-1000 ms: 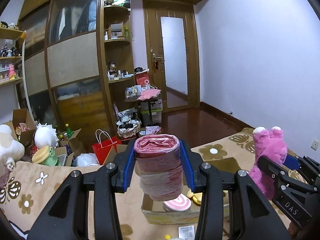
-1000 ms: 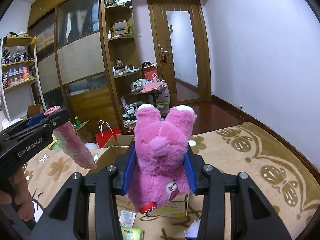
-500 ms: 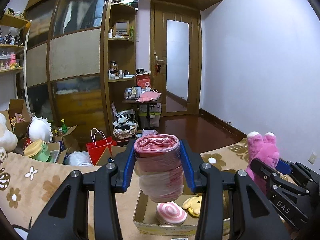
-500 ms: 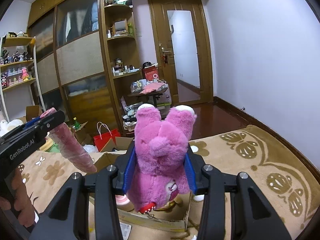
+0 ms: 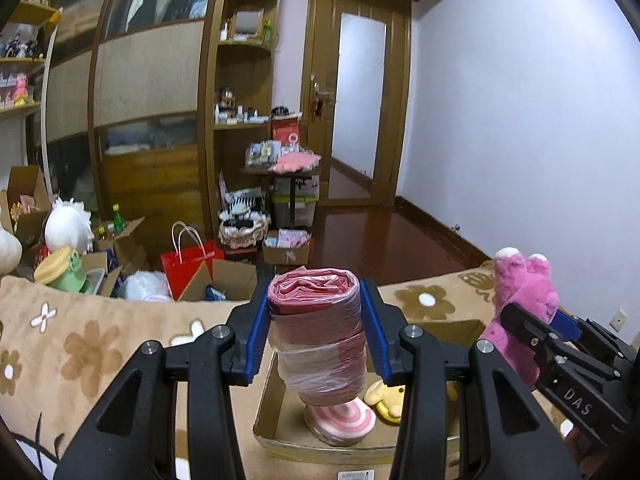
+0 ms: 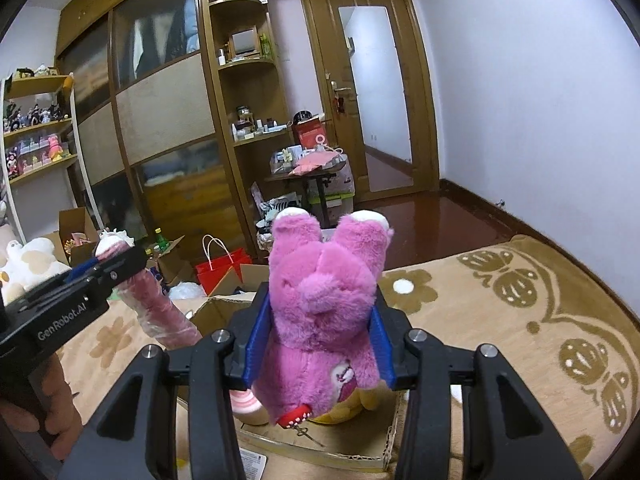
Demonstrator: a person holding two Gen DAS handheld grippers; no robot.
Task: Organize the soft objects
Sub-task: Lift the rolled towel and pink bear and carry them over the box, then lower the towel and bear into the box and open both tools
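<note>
Two soft things gripped above an open cardboard box (image 5: 280, 432)

Left gripper (image 5: 315, 334) pinches a glossy pink plastic-wrapped roll (image 5: 316, 332); right gripper (image 6: 318, 344) pinches a fuzzy magenta plush bear (image 6: 324, 308), 3 o'clock of the roll.

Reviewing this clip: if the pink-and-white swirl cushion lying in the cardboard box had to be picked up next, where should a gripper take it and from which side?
Grip the swirl cushion across its round rim, coming straight down from above. It looks to lie flat on the box floor, swirl face up, with the yellow plush close beside it, so a sideways approach looks blocked.
</note>
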